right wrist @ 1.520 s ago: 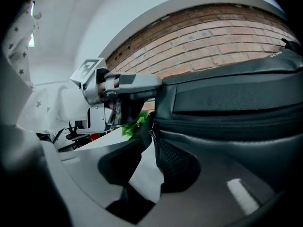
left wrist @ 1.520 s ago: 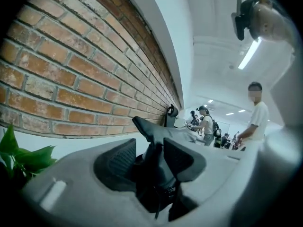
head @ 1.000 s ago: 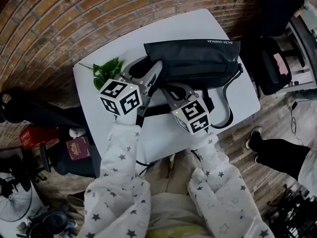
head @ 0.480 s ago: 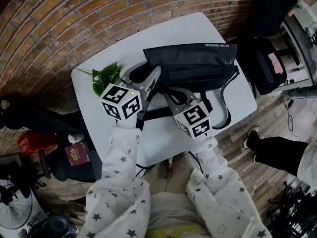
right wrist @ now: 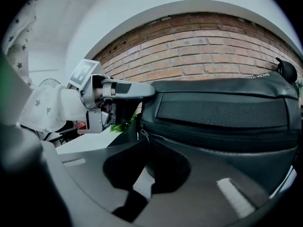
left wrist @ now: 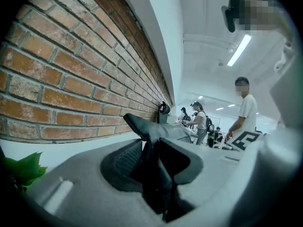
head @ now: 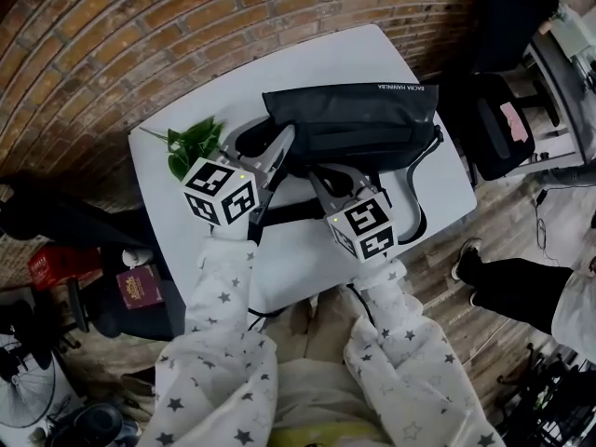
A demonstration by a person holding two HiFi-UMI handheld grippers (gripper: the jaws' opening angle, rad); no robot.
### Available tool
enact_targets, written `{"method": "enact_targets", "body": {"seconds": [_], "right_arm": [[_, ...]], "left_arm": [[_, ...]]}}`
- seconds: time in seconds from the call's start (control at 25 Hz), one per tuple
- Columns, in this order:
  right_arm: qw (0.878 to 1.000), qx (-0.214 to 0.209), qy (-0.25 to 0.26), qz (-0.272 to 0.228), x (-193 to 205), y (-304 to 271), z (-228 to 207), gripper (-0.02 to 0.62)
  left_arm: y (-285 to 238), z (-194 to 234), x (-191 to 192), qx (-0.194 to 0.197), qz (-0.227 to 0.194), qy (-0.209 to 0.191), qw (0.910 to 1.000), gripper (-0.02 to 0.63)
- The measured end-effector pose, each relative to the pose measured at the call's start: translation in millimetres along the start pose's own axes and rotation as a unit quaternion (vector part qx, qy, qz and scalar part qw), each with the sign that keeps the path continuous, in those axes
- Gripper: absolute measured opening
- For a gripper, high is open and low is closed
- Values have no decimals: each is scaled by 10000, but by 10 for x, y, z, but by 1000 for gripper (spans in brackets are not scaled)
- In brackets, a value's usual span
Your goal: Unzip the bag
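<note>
A black bag lies across the far half of the white table, its strap looping off the right end. My left gripper is at the bag's left end. Its jaws are closing, and the bag's corner fabric stands pinched between the pads of the left gripper. My right gripper is at the bag's front, near the left end of the zipper line. In the right gripper view the bag fills the right side, and the right gripper is shut at its tips on the small zipper pull.
A green leaf sprig lies on the table left of the bag. A brick wall runs behind the table. A black chair stands at the right, and a person's legs are beside the table. Several people stand far off.
The left jaws have drawn closer together around the bag's corner. Both grippers stay at the bag's left end, and the whole scene has shifted slightly left in the head view.
</note>
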State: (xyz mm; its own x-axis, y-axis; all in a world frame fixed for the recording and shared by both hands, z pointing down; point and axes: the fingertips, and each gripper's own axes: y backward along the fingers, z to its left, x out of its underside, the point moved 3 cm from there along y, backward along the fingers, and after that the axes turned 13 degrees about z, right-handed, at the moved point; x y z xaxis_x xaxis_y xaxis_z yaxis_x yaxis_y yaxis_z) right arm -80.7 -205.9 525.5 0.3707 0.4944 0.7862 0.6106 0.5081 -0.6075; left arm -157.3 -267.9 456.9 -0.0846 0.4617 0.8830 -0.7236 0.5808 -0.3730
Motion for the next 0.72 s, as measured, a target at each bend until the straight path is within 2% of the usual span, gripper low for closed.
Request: {"method": "enact_targets", "body": {"seconds": [0.52,0.72], "right_arm": [[9992,253,247,159,-6,126,-153,18],[9991,351,188,161,16,228,-271,18]], "left_arm": [[39,24,27,-369,-31,7,9993,112],[26,-10,8,-521,-50,-8,9986,114]]}}
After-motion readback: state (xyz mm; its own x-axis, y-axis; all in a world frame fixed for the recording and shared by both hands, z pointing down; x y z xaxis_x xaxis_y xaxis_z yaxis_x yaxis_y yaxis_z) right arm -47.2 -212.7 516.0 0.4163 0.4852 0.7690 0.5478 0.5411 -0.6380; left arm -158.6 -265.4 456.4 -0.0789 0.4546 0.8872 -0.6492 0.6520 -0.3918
